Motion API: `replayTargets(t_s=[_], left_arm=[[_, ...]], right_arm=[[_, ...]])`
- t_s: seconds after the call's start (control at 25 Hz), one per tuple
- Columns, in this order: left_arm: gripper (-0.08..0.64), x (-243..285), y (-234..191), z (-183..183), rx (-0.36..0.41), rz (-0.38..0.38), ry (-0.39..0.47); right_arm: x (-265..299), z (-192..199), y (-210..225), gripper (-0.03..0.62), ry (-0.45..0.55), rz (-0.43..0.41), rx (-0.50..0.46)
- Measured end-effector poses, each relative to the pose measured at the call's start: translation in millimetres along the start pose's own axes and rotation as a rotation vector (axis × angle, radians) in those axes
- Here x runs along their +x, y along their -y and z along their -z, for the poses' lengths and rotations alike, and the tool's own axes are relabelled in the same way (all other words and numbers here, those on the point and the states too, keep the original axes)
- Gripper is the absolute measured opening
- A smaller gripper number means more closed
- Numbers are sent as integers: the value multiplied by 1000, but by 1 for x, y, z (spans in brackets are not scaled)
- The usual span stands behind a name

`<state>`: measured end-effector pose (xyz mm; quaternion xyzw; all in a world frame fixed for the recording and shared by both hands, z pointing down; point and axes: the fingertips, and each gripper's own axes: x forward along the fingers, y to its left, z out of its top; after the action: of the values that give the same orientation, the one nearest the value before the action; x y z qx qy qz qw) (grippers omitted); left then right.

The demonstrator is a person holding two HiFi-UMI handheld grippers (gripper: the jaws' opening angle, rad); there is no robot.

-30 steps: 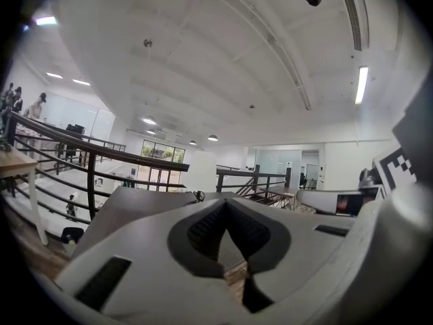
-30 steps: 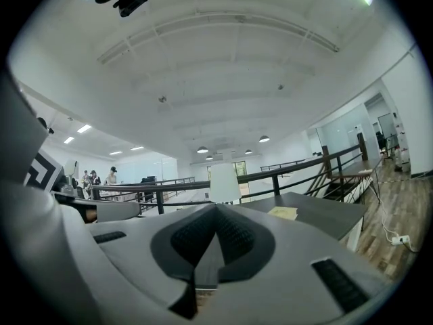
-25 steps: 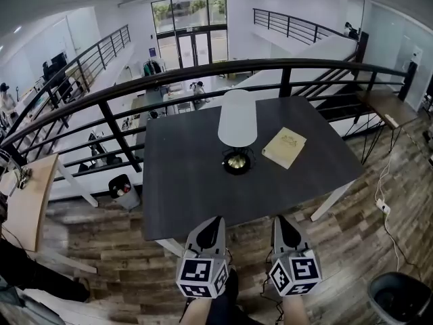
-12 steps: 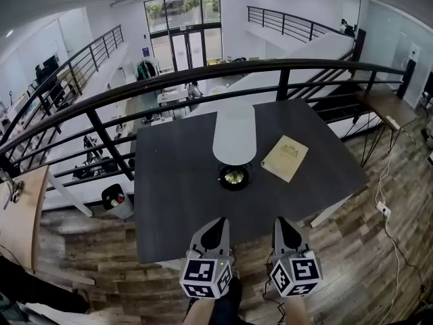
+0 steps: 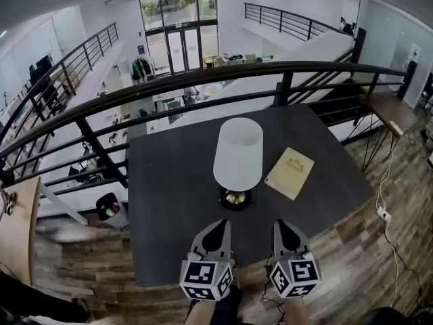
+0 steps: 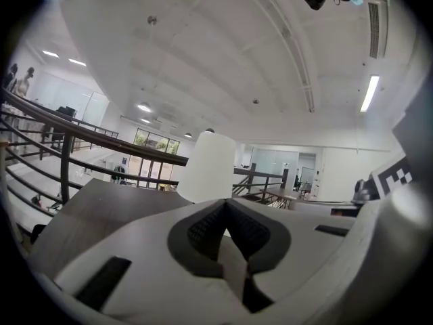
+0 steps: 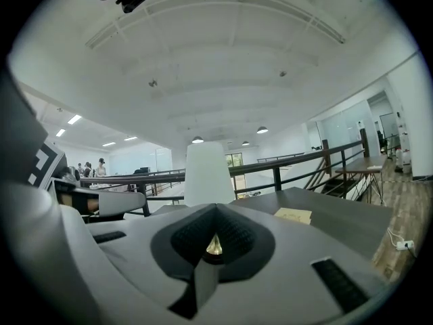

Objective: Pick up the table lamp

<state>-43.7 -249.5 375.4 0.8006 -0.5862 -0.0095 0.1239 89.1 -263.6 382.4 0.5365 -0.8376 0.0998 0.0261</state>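
The table lamp [image 5: 237,156] has a tall white shade and a round black base with a gold centre [image 5: 235,198]. It stands upright in the middle of the dark grey table [image 5: 169,195]. The white shade [image 6: 207,167] rises just beyond my left gripper's jaws, and the shade [image 7: 205,172] also shows ahead in the right gripper view. My left gripper [image 5: 215,230] and right gripper [image 5: 285,229] hover side by side over the table's near edge, short of the lamp base. Both are shut and hold nothing.
A tan book [image 5: 290,172] lies on the table right of the lamp. A black metal railing [image 5: 203,76] runs behind the table above a drop to a lower floor. A wooden side table [image 5: 388,112] stands far right. A white cable [image 5: 389,215] lies on the wood floor.
Both grippers have come forward from over the floor to the table's near edge. The lamp and table now sit closer and lower in the head view.
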Motion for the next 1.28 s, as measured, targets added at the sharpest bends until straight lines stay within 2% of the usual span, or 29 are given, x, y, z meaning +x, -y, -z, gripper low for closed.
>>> replayTargets(t_s=[0.16,0.64,0.84,1.28], left_arm=[[8,20,-18,-1,5,-14,-6],[6,64,-54,16,-59,-29,-51],[5,68,-69,10,-91,-32,-29],[14,80,-77,24,-148,-29,-16]], right_arm=[[30,5,1,-6,-16,-17,1],[93,25,4,-6,-79,-51,-12],[108,29,4,-6,-107,-60,-23],[135,56,10,-6,-170,-83,-25]])
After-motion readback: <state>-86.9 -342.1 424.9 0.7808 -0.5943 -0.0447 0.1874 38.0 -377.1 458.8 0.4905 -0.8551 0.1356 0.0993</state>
